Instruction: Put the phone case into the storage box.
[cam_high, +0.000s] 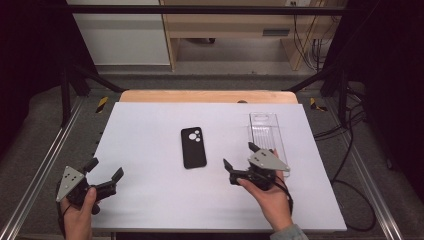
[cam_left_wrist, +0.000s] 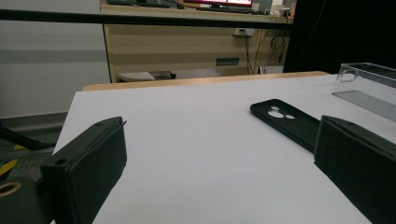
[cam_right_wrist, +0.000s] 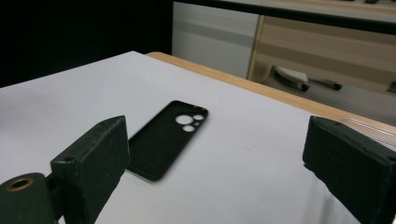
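Progress: nothing gripped yet | your right gripper (cam_high: 239, 158) spread, nearing black phone case (cam_high: 193, 147) | left gripper (cam_high: 104, 172) spread, idle | clear tray (cam_high: 265, 131) untouched | grasp remains.

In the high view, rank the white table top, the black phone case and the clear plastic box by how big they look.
1. White table top, by far the largest.
2. Clear plastic box, longer than the case, though the right gripper covers its near end.
3. Black phone case, smallest, but close to the box.
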